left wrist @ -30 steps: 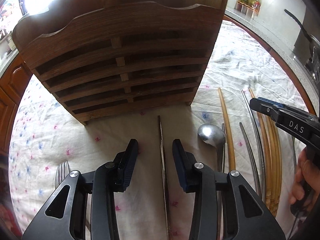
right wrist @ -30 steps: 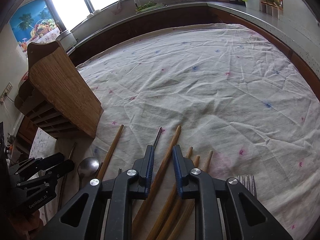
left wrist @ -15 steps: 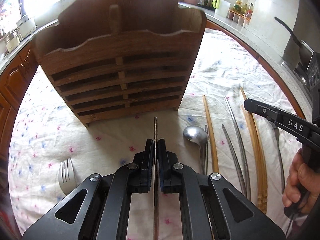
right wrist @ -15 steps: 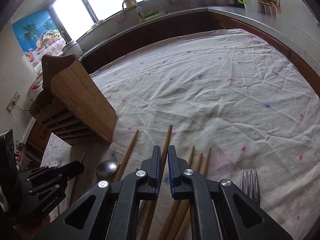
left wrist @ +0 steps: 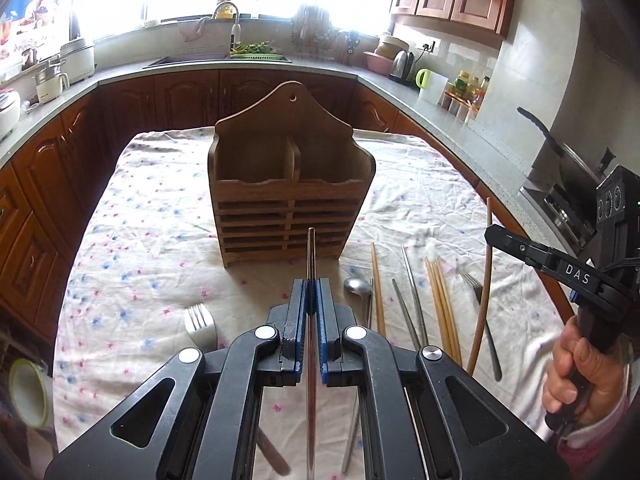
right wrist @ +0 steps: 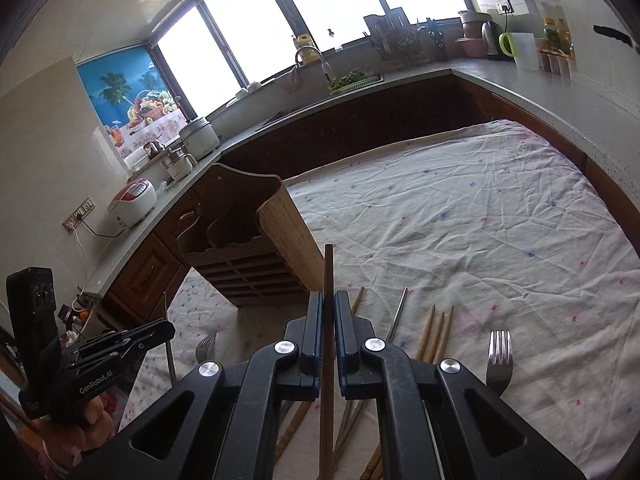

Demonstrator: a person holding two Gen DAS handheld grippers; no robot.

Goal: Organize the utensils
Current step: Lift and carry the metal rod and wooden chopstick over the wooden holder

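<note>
Left wrist view
Left gripper [left wrist: 311, 292]: jaws clamped on a thin metal chopstick [left wrist: 310, 256], raised off the tablecloth [left wrist: 152, 256].
Wooden utensil holder [left wrist: 291, 196]: upright, just beyond the chopstick tip.
Loose utensils: spoon [left wrist: 358, 286] and wooden chopsticks [left wrist: 440, 300] lying right.

Right wrist view
Right gripper [right wrist: 328, 312]: pads pinched on a wooden chopstick [right wrist: 328, 272], lifted.
Holder [right wrist: 256, 248]: far left.
Fork [right wrist: 499, 356]: near right on cloth.
</note>
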